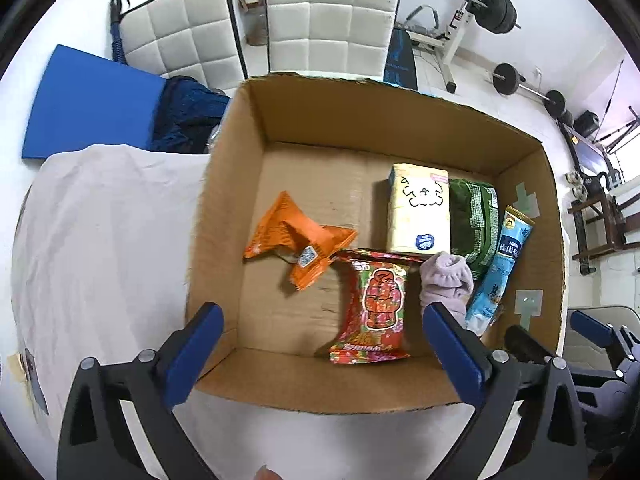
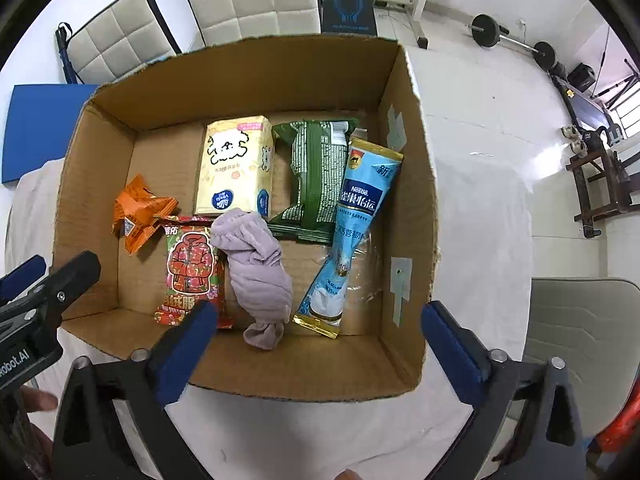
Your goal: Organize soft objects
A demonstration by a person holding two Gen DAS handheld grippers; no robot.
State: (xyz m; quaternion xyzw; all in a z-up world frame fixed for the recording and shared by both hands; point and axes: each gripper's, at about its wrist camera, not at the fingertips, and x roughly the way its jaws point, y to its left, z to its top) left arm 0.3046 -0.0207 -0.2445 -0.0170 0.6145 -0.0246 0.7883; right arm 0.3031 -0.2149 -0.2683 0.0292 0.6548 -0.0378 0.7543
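An open cardboard box (image 1: 360,116) (image 2: 248,76) stands on a white-covered table. Inside lie an orange packet (image 1: 296,240) (image 2: 140,212), a red-green snack packet (image 1: 376,304) (image 2: 192,268), a cream tissue pack (image 1: 418,210) (image 2: 234,166), a green packet (image 1: 474,220) (image 2: 316,176), a blue Nestle sachet (image 1: 500,264) (image 2: 352,224) and a lilac rolled sock (image 1: 444,280) (image 2: 260,268). My left gripper (image 1: 320,348) is open and empty above the box's near wall. My right gripper (image 2: 316,344) is open and empty above the near wall, towards the box's right side.
Two white padded chairs (image 1: 332,20) (image 1: 180,36) stand behind the table. A blue mat (image 1: 92,100) and dark blue cloth (image 1: 188,116) lie beyond the box's left. Weight equipment (image 1: 492,12) fills the far right. A grey chair seat (image 2: 580,340) is at the right.
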